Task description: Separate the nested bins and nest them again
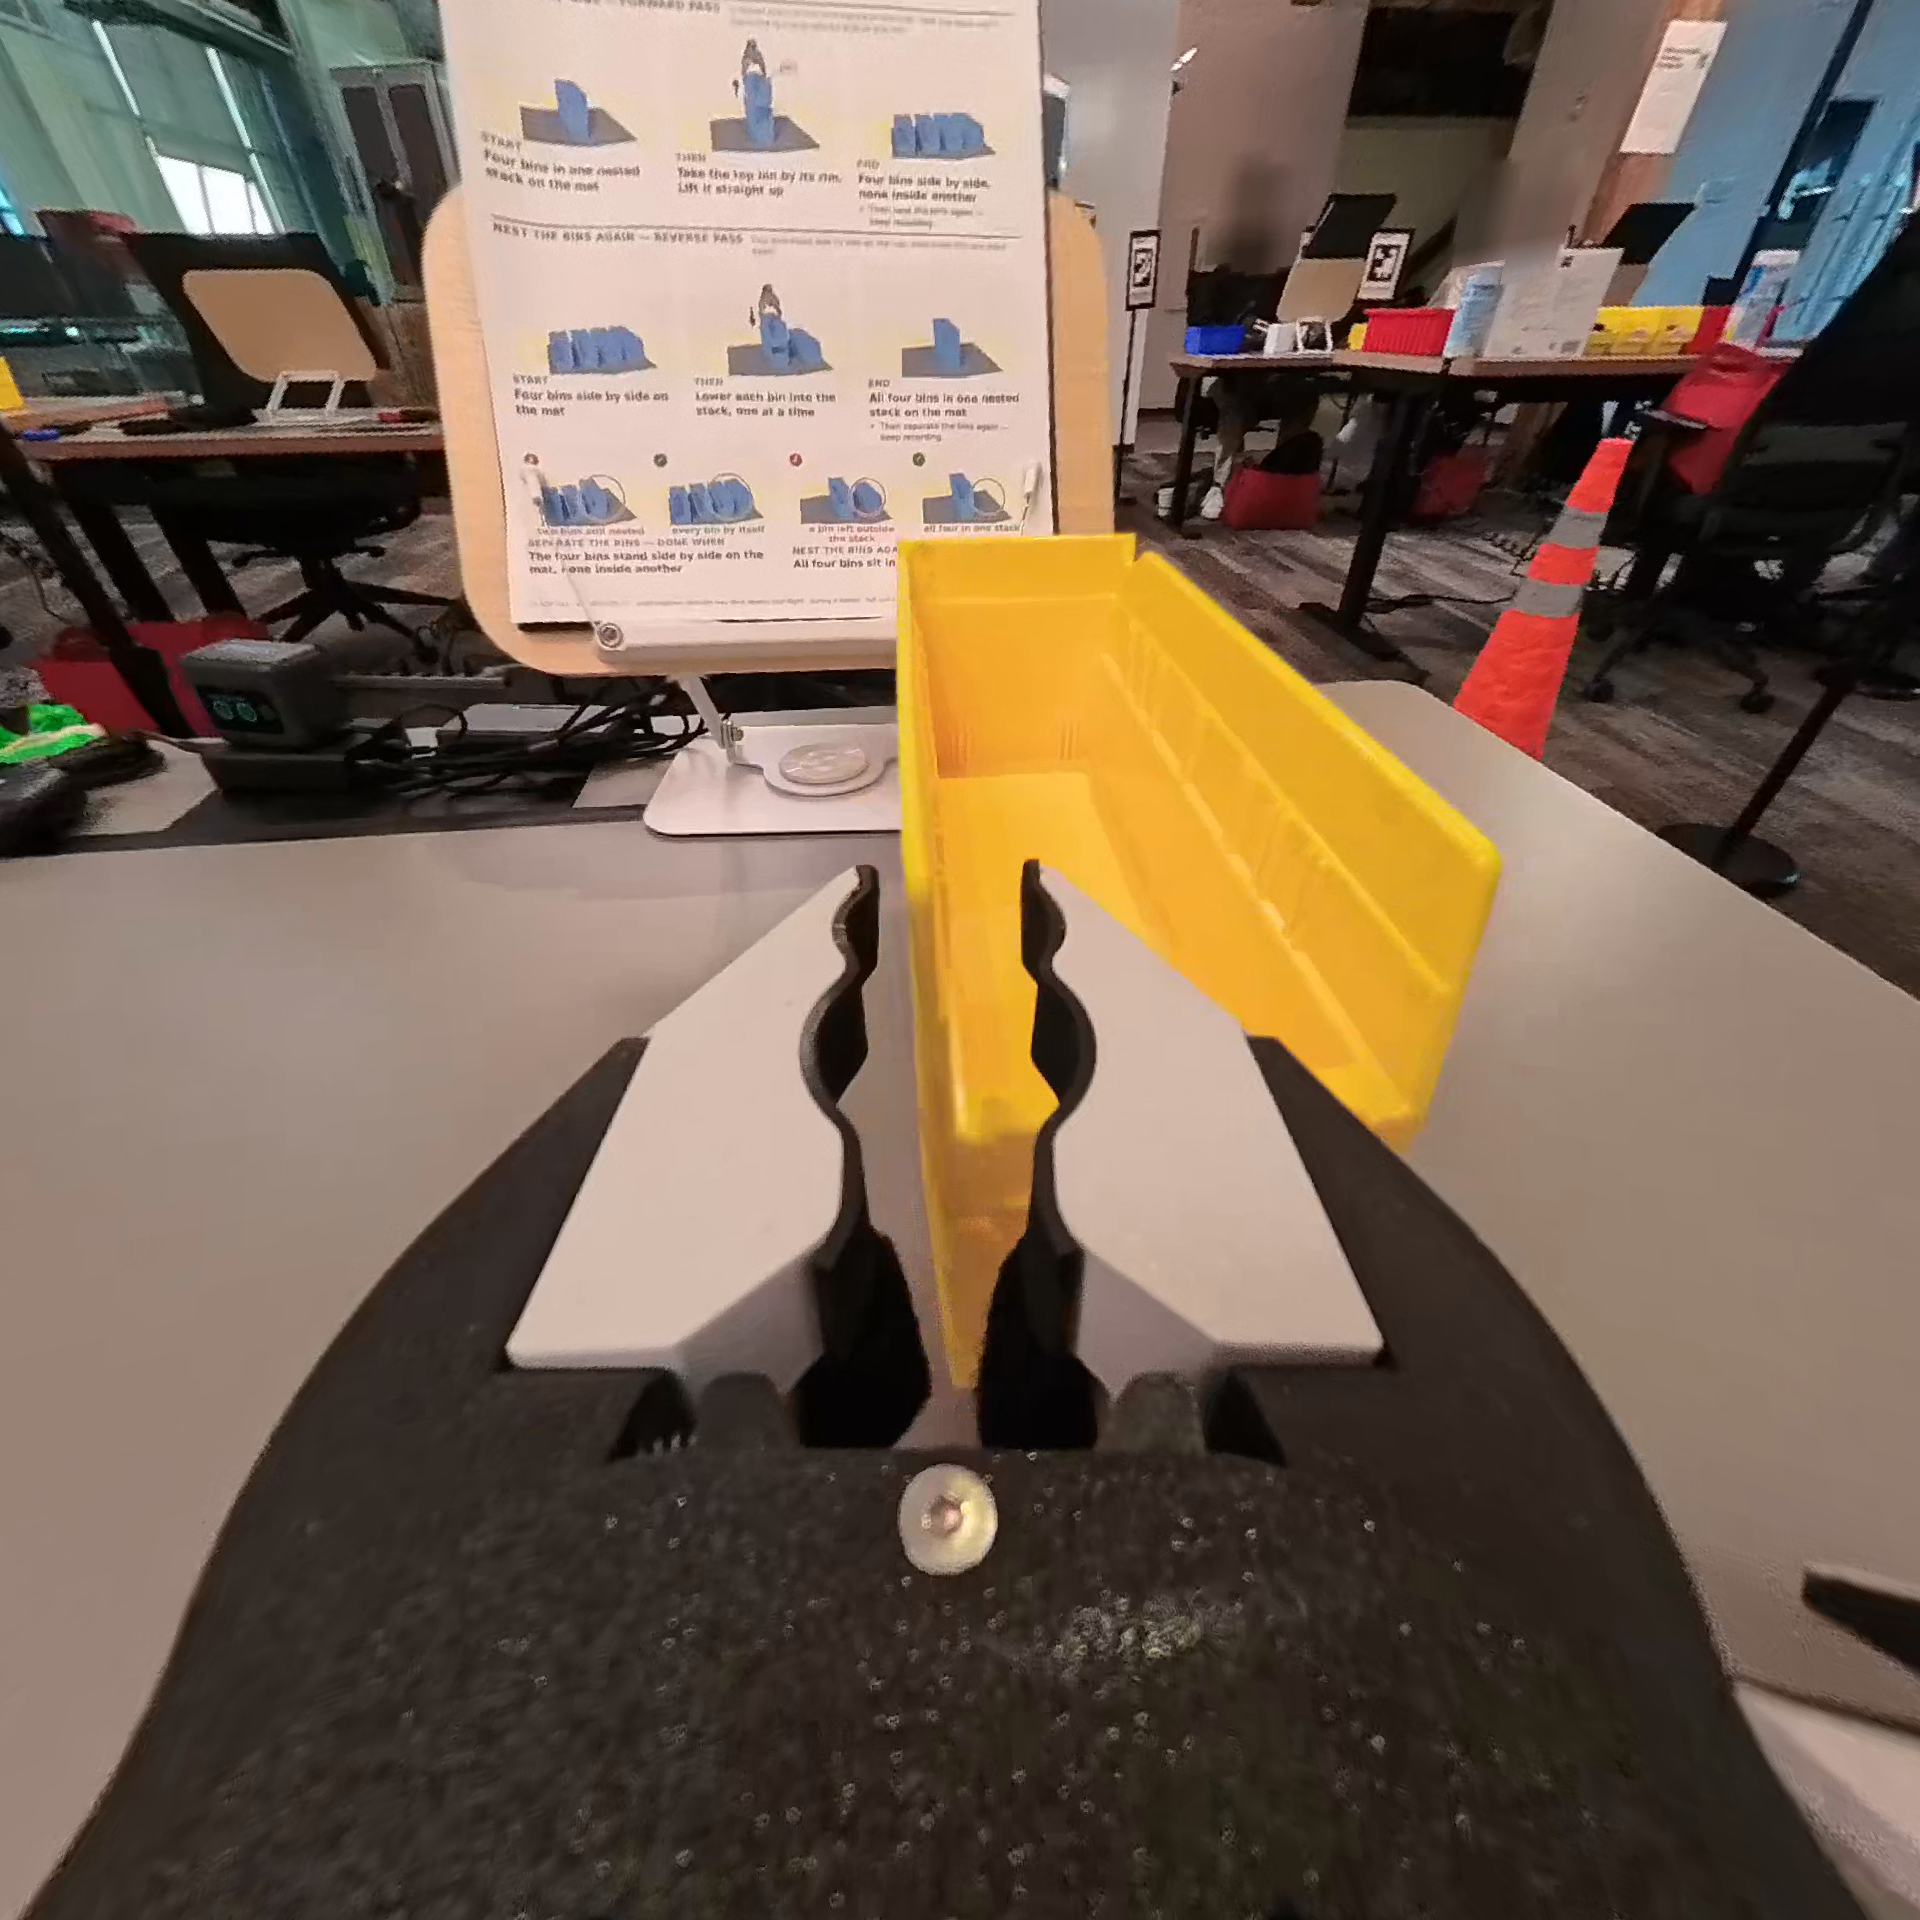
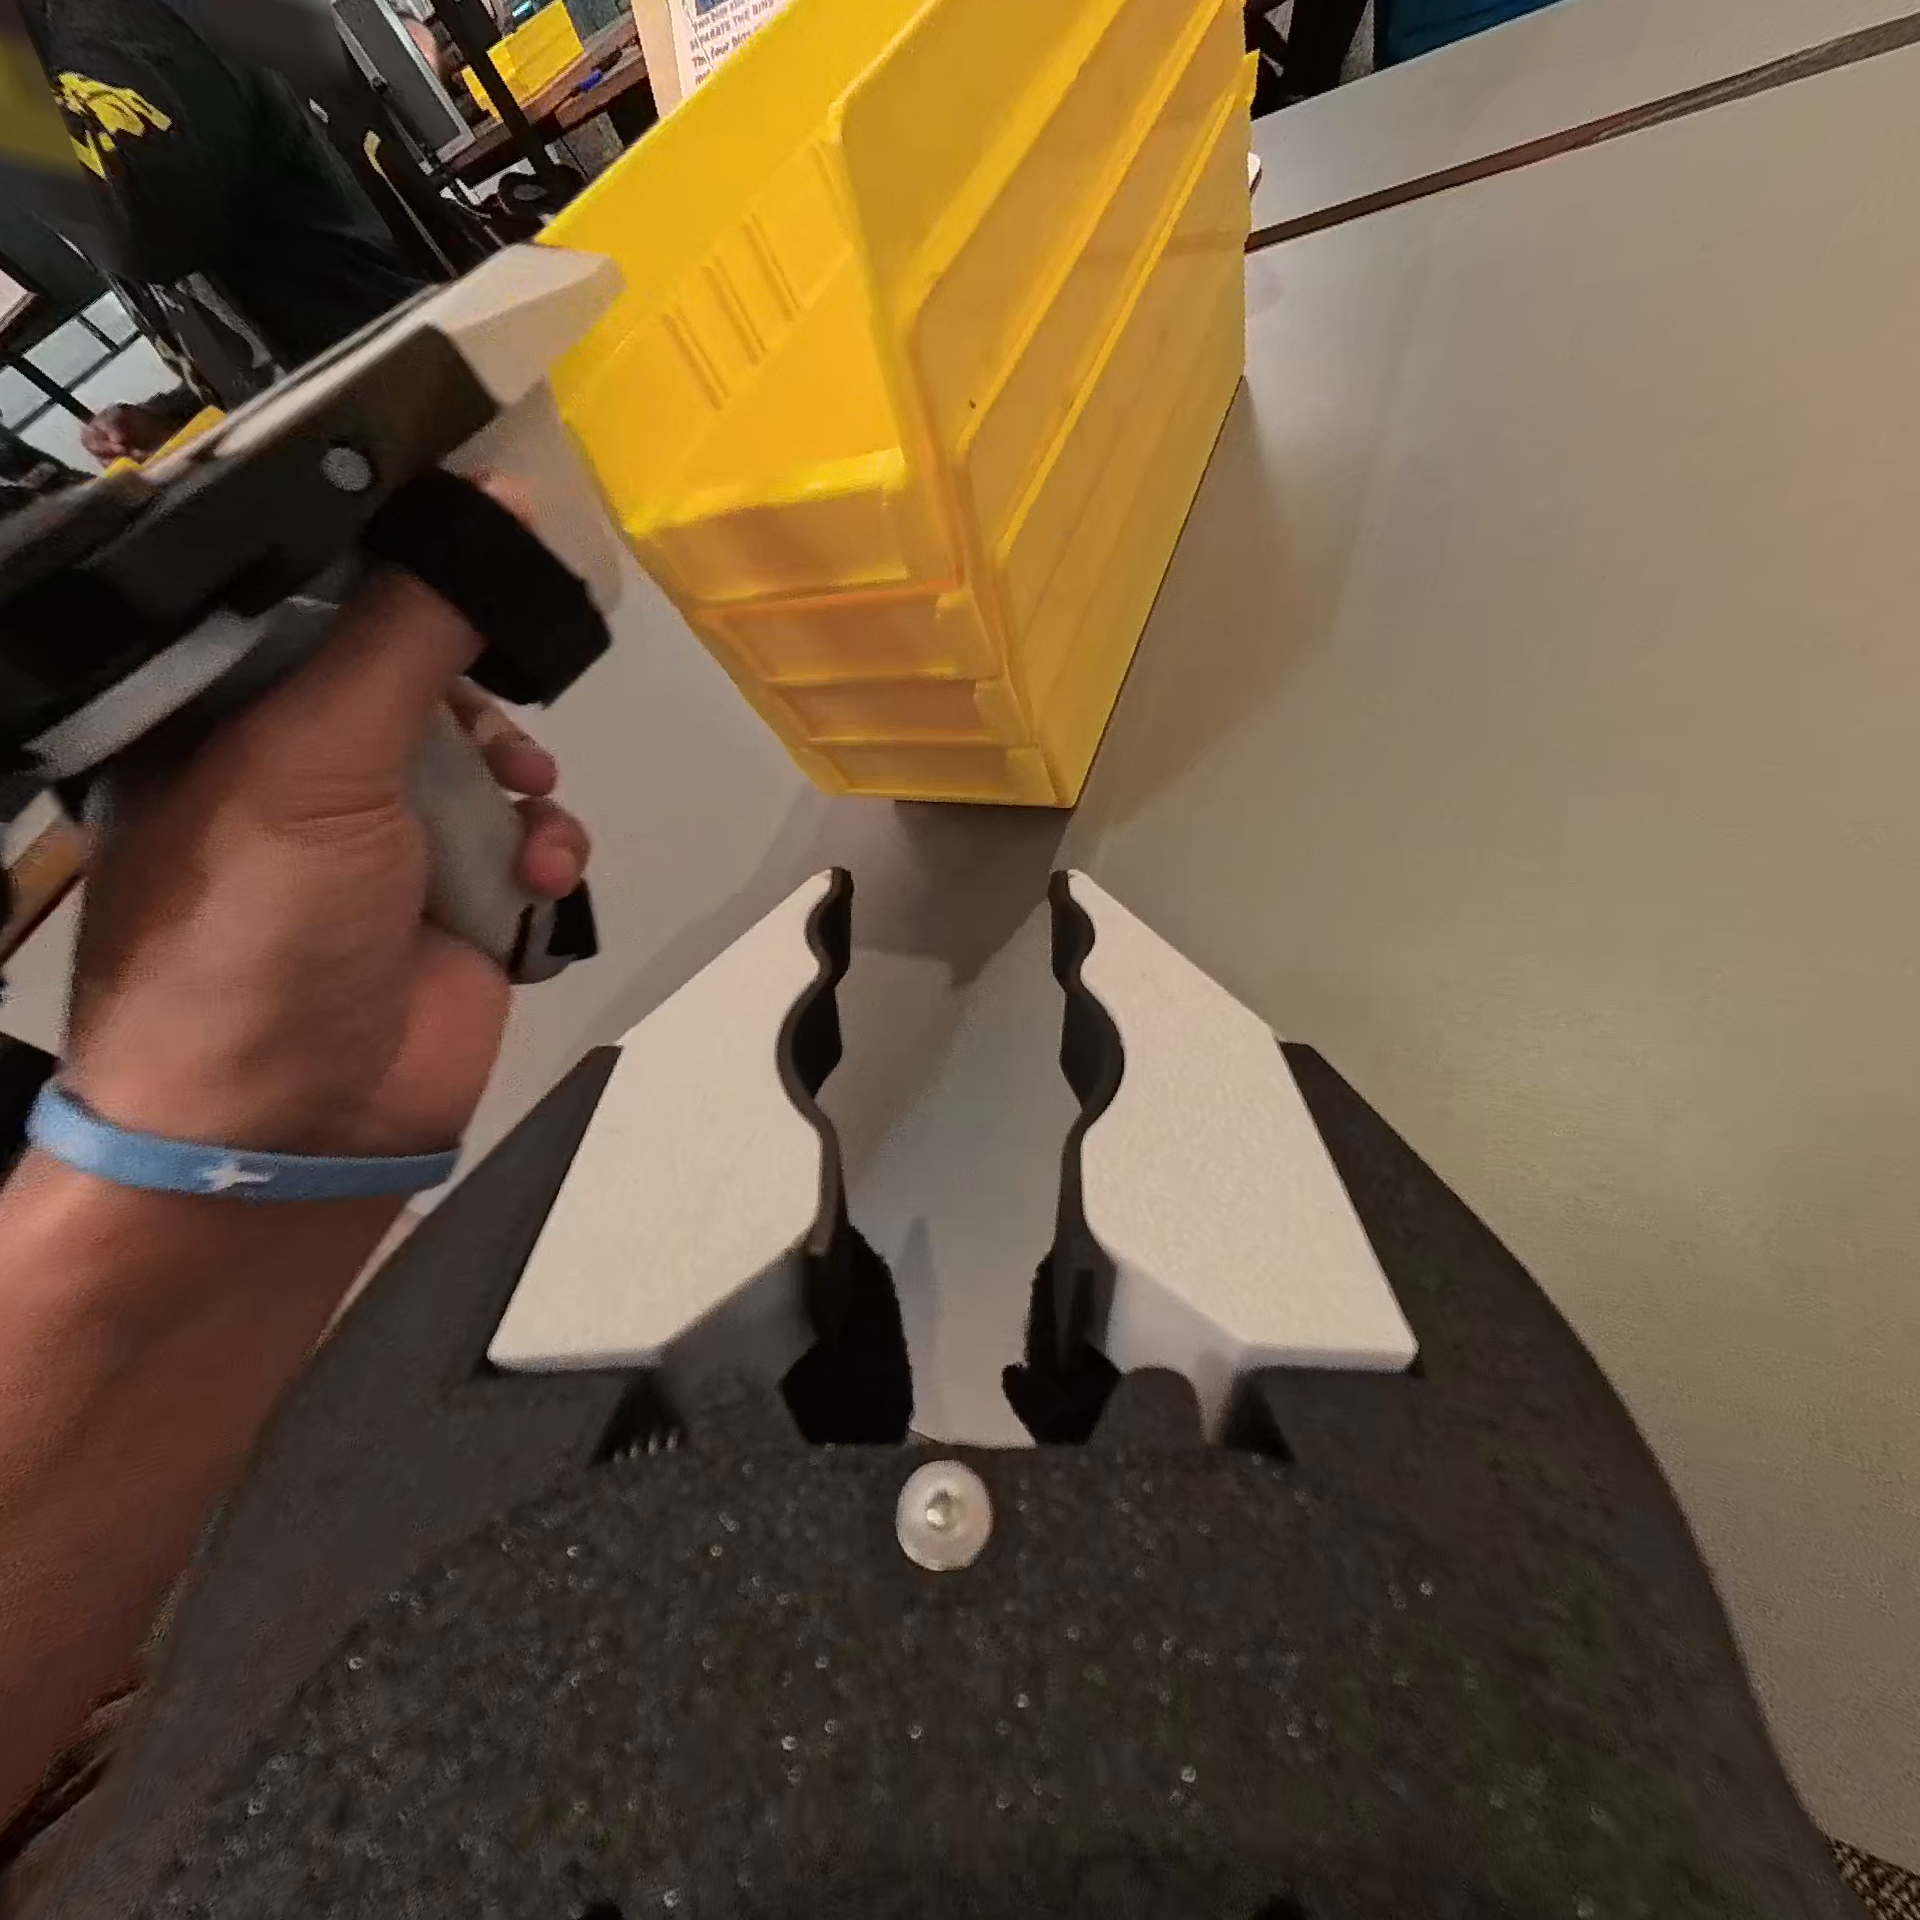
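A stack of nested yellow bins point(image 2: 914, 717) stands on the grey table point(image 2: 1558, 831). The top yellow bin point(image 2: 748, 343) sits raised and tilted above the lower three. My left gripper point(image 1: 951, 883) straddles this bin's point(image 1: 1195, 779) left long wall and is shut on it. In the right wrist view the left gripper point(image 2: 561, 312) comes in from the left, held by a hand point(image 2: 281, 862). My right gripper point(image 2: 951, 883) is open and empty, low over the table just short of the stack's near end.
An instruction sheet on a stand point(image 1: 748, 312) rises behind the bin. Cables and a black device point(image 1: 260, 696) lie at the table's back left. An orange cone point(image 1: 1538, 603) stands on the floor to the right. A person in a dark shirt point(image 2: 208, 156) stands beyond.
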### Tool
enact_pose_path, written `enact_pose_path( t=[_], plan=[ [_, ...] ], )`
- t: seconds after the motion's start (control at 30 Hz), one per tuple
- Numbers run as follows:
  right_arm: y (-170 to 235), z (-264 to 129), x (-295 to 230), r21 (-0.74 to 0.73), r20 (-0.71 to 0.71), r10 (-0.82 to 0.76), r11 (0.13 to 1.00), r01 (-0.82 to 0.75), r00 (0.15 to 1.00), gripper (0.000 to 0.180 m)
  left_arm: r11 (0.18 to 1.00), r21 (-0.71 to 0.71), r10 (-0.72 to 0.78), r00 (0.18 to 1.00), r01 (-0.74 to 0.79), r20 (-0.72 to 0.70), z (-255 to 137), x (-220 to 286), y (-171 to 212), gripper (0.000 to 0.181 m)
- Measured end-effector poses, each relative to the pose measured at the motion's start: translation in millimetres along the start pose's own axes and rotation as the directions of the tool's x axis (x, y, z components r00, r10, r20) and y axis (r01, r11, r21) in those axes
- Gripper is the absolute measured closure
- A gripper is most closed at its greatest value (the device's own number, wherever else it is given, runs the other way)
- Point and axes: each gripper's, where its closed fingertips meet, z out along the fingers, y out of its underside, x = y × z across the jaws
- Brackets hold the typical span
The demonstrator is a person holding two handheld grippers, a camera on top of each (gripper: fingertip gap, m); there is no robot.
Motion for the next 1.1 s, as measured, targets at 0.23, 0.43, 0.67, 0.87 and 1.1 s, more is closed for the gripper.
enact_pose_path(
  t=[0.23,0.43,0.67,0.87,1.1],
  plan=[
    [3,1,-2,-0.014,0.001,-0.015,1.0,0.015,1.0,0.141,0.979,-0.166,0.079,0.973,-0.116,-0.217,-62,-59,18,0.152],
    [9,6,-6,-0.038,-0.033,-0.092,0.995,0.091,0.995,0.141,0.933,-0.35,0.029,0.983,-0.091,-0.179,-127,-190,70,0.137],
    [12,14,-19,-0.047,-0.049,-0.179,0.983,0.177,0.983,0.141,0.9,-0.432,-0.027,0.986,-0.048,-0.167,-152,-222,101,0.141],
    [18,19,-30,-0.061,-0.042,-0.199,0.979,0.196,0.979,0.141,0.892,-0.447,0.01,0.992,-0.067,-0.129,-154,-237,111,0.136],
    [24,21,-31,-0.079,-0.061,-0.246,0.967,0.241,0.967,0.141,0.898,-0.437,-0.005,0.991,-0.053,-0.131,-152,-236,109,0.136]
  ],
)
